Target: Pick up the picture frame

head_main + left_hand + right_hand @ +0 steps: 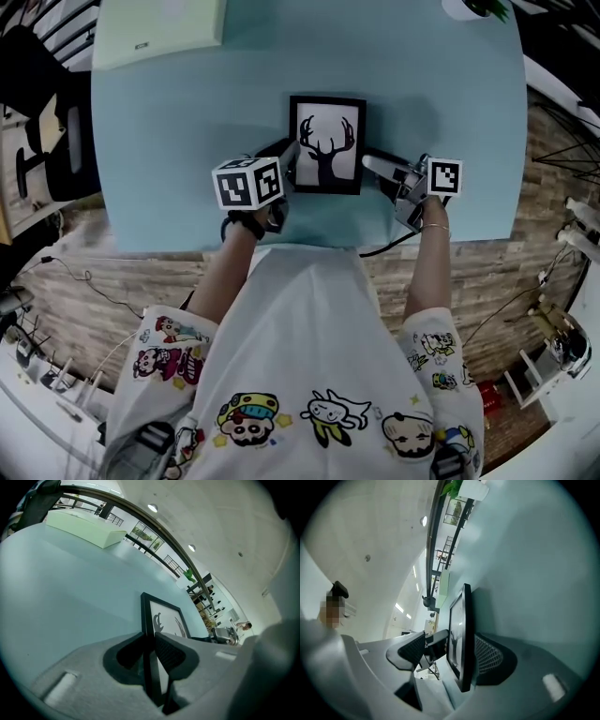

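The picture frame (pixel 326 145) is black with a white print of a deer's head, and it sits over the near middle of the light blue table (pixel 187 141). My left gripper (pixel 286 167) is shut on the frame's left edge. In the left gripper view, both pads (pixel 171 651) press the black rim of the frame (pixel 165 616). My right gripper (pixel 377 169) is at the frame's right edge with its jaws wide. There the frame (pixel 459 620) stands between the jaws of the right gripper (pixel 453 648). The meshed pad (pixel 487 654) is close behind it and the other pad stands clear of the glass.
A flat pale green box (pixel 159 28) lies at the table's far left. A potted plant (pixel 473 7) stands at the far right corner. The table's front edge runs just before my body. A dark chair (pixel 56 141) stands to the left, and cables lie on the floor.
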Available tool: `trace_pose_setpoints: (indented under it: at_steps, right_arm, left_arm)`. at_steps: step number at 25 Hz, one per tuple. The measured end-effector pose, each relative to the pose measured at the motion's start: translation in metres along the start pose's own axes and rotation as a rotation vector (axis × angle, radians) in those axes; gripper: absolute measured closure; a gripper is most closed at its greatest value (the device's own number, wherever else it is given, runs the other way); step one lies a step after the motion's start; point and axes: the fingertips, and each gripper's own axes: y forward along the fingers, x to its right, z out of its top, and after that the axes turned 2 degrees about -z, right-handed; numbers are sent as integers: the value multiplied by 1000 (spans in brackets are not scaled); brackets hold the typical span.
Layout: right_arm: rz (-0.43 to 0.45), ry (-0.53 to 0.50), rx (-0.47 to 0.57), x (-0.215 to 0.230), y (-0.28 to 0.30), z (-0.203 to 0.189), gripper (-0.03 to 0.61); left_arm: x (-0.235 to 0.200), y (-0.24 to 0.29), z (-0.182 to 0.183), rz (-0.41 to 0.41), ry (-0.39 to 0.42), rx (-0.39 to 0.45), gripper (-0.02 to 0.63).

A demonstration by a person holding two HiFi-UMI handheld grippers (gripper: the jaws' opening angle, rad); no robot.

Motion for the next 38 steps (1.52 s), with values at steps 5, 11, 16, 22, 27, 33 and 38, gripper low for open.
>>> trace_pose_setpoints:
  at_steps: [5,11,16,22,27,33,38]
  right_arm:
    - [56,73,-50,-3,2,0,256]
    - [141,163,-92,-2,-2,4,261]
    - [76,117,-234,0,3,-7,264]
    - [-3,105,-271,2,6,-12,262]
    - [-14,139,-225,7,-2,-5,266]
    - [-4,151,-219,3,5,-8,268]
    - [11,164,-183,5,3,-5,273]
  left_arm:
    - [0,-1,-2,-11,-25,-6,541]
    - [0,-1,0,-28,-44,-9,543]
    - [-2,-1,1,-53,-89,-9,545]
    - [-2,-2,4,-119,-200,-7,560]
    - [-2,-2,3,-114,-197,-6,561]
    - [0,-3,3,-96,-177,0,558]
    - [1,-1,2,-45,-65,-5,541]
